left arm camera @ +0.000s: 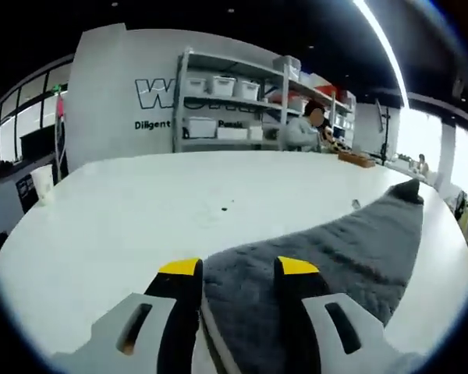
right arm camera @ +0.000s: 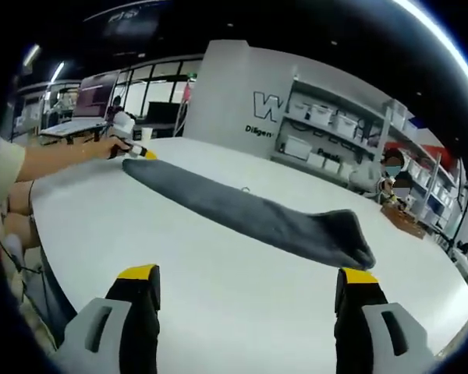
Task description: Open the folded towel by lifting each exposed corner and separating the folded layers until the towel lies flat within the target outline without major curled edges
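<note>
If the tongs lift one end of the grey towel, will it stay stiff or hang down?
Probably it hangs down: the towel lies limp and bunched along the table. Its fluffy pile suggests good grip, not slipping. The left tongs already straddle one end.

In the left gripper view the towel's (left arm camera: 327, 249) near end runs down between the jaws and is cut off at the bottom edge, so the grip itself is hidden. In the right gripper view its far end under the left gripper (right arm camera: 138, 152) is too small to make out. Shelf (left arm camera: 234, 101) lettering is partly covered.
</note>
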Available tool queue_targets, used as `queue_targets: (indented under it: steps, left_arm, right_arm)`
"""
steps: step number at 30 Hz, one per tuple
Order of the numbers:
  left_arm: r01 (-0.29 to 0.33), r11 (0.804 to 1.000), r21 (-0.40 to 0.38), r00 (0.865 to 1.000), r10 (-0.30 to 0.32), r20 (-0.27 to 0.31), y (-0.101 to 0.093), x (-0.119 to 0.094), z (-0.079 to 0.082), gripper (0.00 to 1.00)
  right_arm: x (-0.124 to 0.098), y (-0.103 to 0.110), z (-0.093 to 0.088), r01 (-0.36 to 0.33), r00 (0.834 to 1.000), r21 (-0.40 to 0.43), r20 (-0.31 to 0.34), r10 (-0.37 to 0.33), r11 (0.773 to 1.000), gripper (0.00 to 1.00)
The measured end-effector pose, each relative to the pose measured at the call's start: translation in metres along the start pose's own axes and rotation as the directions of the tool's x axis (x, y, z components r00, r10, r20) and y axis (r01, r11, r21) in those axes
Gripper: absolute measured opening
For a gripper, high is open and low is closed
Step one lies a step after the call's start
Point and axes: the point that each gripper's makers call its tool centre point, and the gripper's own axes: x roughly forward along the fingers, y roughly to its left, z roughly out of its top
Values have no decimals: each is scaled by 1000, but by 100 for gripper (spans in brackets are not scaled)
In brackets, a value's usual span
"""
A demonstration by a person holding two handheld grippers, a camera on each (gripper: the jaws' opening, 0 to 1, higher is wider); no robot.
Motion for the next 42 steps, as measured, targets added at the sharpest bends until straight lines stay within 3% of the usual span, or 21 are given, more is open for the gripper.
queue_targets:
  steps: [7,20,23,30,32,35,38,42]
  left_arm:
    - [1,1000,19,999,0,-37,4,7,-12,23]
    - [14,997,78,1000,-13,-8,-2,1,-14,4]
    - [25,987,159,1000,-27,11,-8,0,-9,3]
    - [25,977,210,997,-39,63,-16,-5,11,3]
    - [38,965,259,995,-61,81,-22,-9,18,3]
    - [81,925,370,989,-122,88,-42,-16,23,3]
    - [95,857,506,984,-158,84,-62,-25,25,3]
    - [142,802,580,967,-238,92,-92,-39,29,3]
  right_arm:
    - [5,3,-1,-18,1000,-5,-2,18,1000,92]
    - [9,8,-5,-34,999,4,-7,34,999,92]
    - [9,8,-7,-37,999,0,-15,37,999,92]
    - [8,5,-6,-31,999,4,-9,31,1000,92]
    - [7,5,-5,-31,1000,4,-6,31,1000,91]
    - [7,7,-6,-35,999,4,-7,35,999,91]
    - [6,8,-7,-37,999,0,-13,37,999,91]
    - [7,10,-8,-39,999,2,-13,39,999,91]
